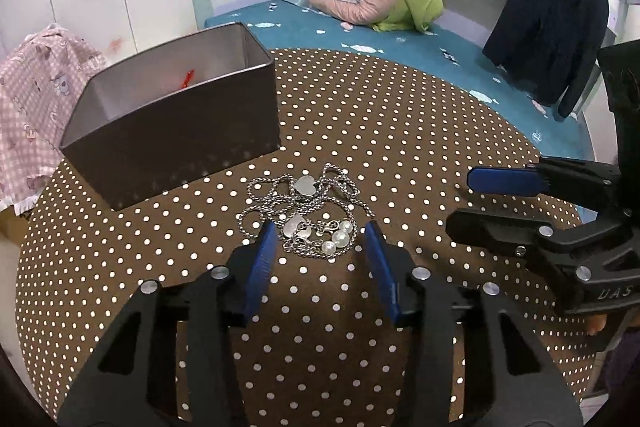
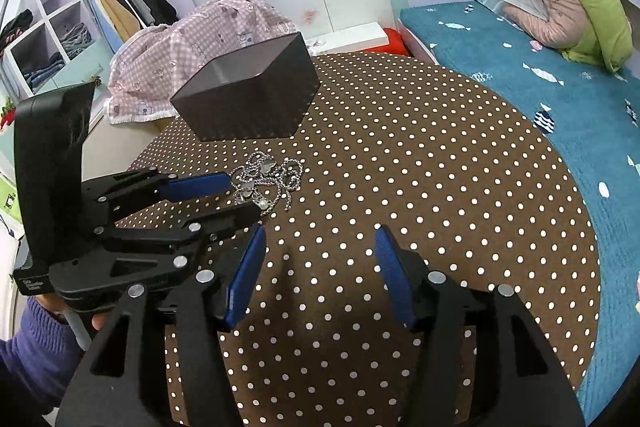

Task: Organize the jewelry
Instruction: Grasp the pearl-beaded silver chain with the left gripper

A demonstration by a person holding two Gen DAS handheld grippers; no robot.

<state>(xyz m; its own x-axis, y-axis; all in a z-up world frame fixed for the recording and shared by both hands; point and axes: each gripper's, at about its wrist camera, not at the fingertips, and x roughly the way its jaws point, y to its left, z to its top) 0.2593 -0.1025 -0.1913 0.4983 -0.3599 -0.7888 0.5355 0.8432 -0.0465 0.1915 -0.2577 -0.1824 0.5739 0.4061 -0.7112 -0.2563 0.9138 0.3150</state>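
Kid's bedroom, butterfly stickers on the wall, and a round table with a brown polka-dot cloth (image 1: 400,147) pushed up against a bed with a teal blanket (image 2: 540,75). On the cloth there's a tangled pile of silver chains (image 1: 304,203) with heart pendants and a few pearls (image 1: 338,239), all knotted together. Just behind it, a bit to the left, sits an open dark metal tin (image 1: 176,131) with something small and red (image 1: 186,79) inside, can't tell what it is. The left gripper (image 1: 320,239) is right at the near edge of the pile, blue fingers spread apart on either side of the pearls, not closed on anything. The right gripper (image 2: 320,247) is over bare cloth, well off to the side of the jewelry, fingers also wide apart and holding nothing. Pink checked fabric (image 2: 192,47) is heaped behind the tin
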